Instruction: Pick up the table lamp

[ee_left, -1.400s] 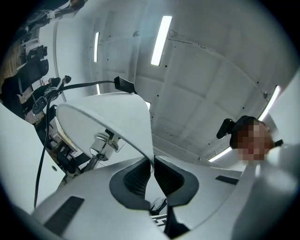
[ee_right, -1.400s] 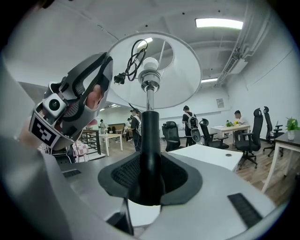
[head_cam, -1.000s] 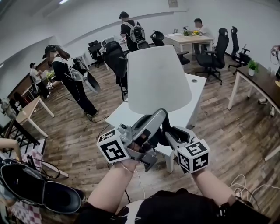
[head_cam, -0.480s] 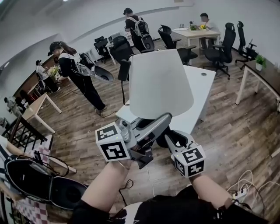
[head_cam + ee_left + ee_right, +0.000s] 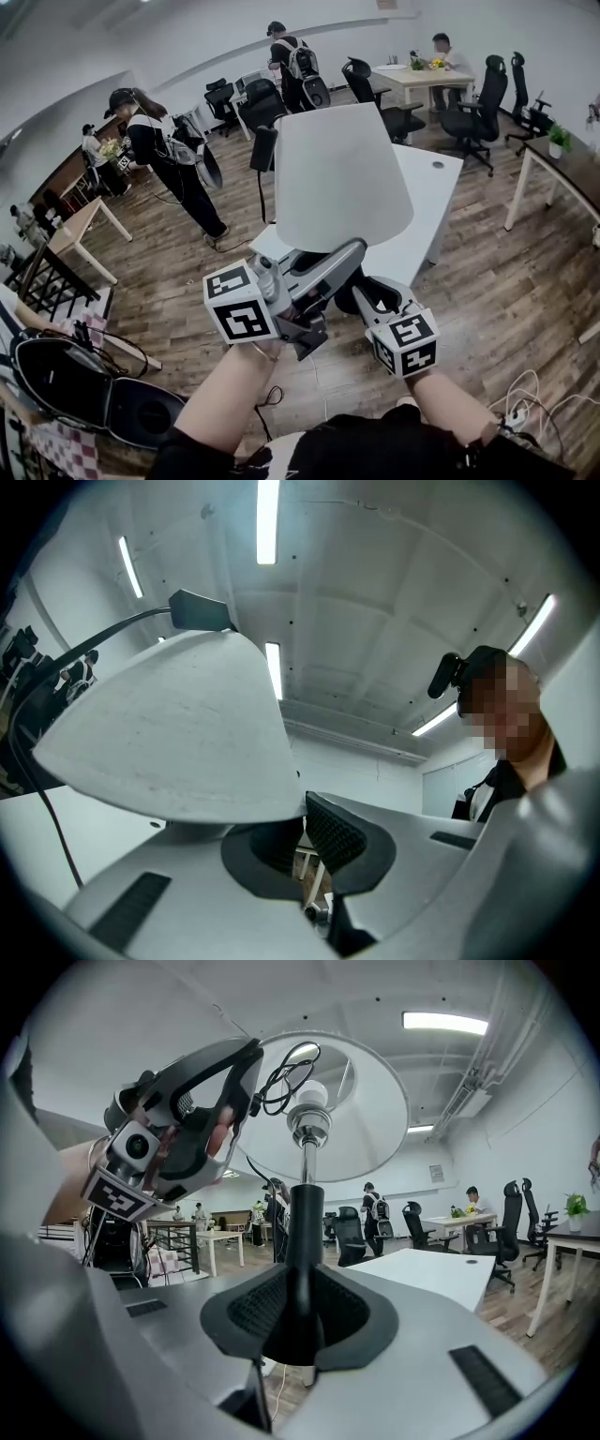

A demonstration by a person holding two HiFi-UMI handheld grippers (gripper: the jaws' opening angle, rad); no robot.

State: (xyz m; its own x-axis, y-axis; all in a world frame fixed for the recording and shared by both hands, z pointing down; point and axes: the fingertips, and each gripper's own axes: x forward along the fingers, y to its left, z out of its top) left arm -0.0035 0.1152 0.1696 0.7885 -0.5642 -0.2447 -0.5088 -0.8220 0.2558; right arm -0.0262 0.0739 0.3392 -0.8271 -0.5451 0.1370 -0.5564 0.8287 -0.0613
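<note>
The table lamp is off the table, held in the air. Its white shade [image 5: 337, 178] fills the middle of the head view, above both hands. My right gripper [image 5: 354, 298] is shut on the lamp's black stem [image 5: 302, 1204], and its jaws have just been closing on that stem, which stands upright between the pads [image 5: 253, 1309]. The bulb [image 5: 309, 1096] and a coiled cord show under the shade [image 5: 361, 1119]. My left gripper [image 5: 354, 251] reaches up to the shade's lower rim [image 5: 169, 733] and is shut on it. In the right gripper view the left gripper [image 5: 248, 1058] meets that rim.
A white table [image 5: 427, 202] stands right behind the lamp. Several people [image 5: 169, 159] and black office chairs [image 5: 469, 103] are farther back. A black bag [image 5: 75, 394] lies low left, a power strip [image 5: 511, 412] with cables low right, and a dark desk [image 5: 562, 169] at the right.
The lamp and both grippers have shifted slightly together across the view. Both grips stay on the lamp. The person at the left has stepped a little.
</note>
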